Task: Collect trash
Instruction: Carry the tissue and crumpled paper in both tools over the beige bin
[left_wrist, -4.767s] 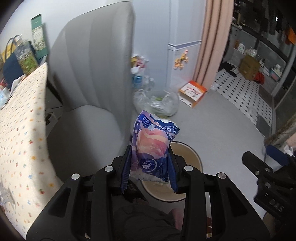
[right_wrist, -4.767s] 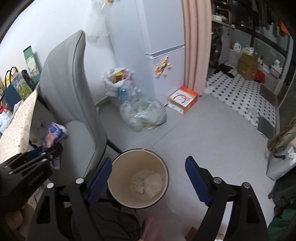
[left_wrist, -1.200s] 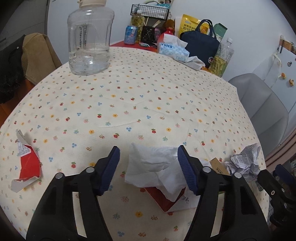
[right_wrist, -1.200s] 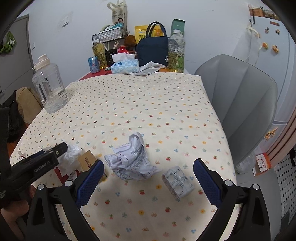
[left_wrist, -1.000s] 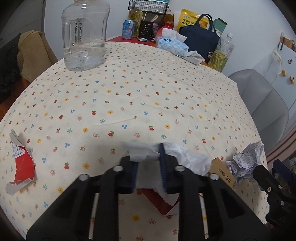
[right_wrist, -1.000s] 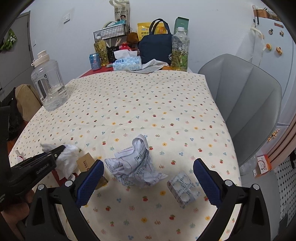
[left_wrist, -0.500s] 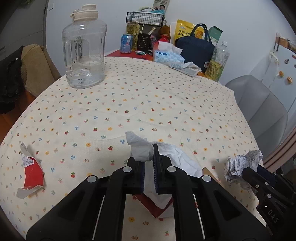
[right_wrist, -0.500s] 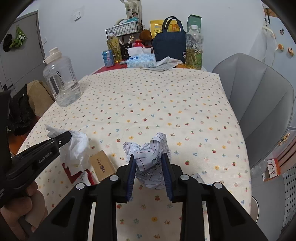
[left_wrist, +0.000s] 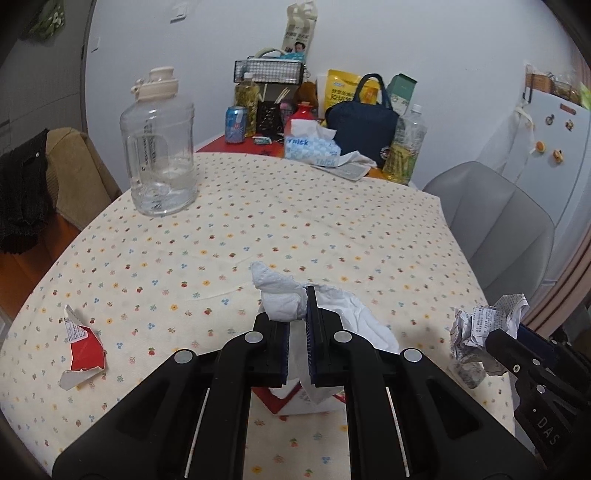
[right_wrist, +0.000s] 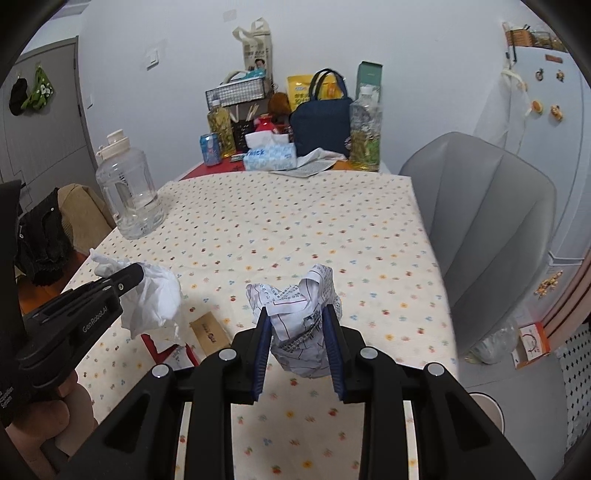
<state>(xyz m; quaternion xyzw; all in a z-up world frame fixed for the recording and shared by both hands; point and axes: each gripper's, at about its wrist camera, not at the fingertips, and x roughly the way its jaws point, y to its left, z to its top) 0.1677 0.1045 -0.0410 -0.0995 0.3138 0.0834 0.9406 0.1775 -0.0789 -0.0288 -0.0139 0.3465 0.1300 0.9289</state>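
Two pieces are being lifted clear of the floral-cloth desk (left_wrist: 332, 221). The left hand-held gripper (left_wrist: 297, 314) is pinching a crumpled white tissue (left_wrist: 284, 295); the right hand-held gripper (right_wrist: 297, 332) is squeezing a crumpled printed paper ball (right_wrist: 295, 314). Both are pointing forward and downward above the near edge. A torn red-and-white wrapper (left_wrist: 83, 350), a small brown cardboard box (right_wrist: 210, 334) and red packaging (right_wrist: 162, 349) are lying uncollected. The pale round bin (right_wrist: 487, 406) is showing beside the desk.

Middle of the table (left_wrist: 295, 221) is wide open; far edge is jammed with the water jug (left_wrist: 159, 147), tissue box (left_wrist: 312, 147) and bag (left_wrist: 362, 129), chair (right_wrist: 491, 229) blocks the right.
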